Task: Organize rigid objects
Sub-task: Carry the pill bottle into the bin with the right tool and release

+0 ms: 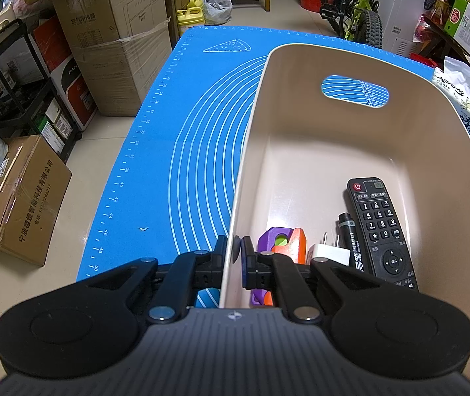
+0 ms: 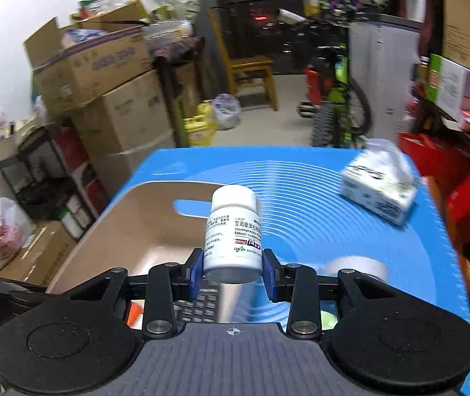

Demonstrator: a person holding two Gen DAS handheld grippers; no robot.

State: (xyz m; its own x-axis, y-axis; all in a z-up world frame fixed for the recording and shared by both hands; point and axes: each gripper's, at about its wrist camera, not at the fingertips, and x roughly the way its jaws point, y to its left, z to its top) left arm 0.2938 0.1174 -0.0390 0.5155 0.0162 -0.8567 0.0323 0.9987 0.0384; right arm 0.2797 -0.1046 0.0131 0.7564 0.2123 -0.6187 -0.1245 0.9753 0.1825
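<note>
Right gripper point(image 2: 233, 272) clamps a white pill bottle point(image 2: 233, 231) upright, above the bin point(image 2: 109, 227) edge and mat point(image 2: 334, 217). Left gripper point(image 1: 236, 250) pinches the bin wall; only its view shows the remote point(image 1: 380, 231), marker point(image 1: 350, 241) and plug point(image 1: 329, 254) inside.

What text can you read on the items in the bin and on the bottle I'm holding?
Black marker: "PERMANENT"
Remote control: keys "1" to "9", "0", "TV/AV"; its other labels are too small.
White bottle: "Enteric-coated", "20mg", "14"; the Chinese lines are too blurred.
White plug: none.
</note>
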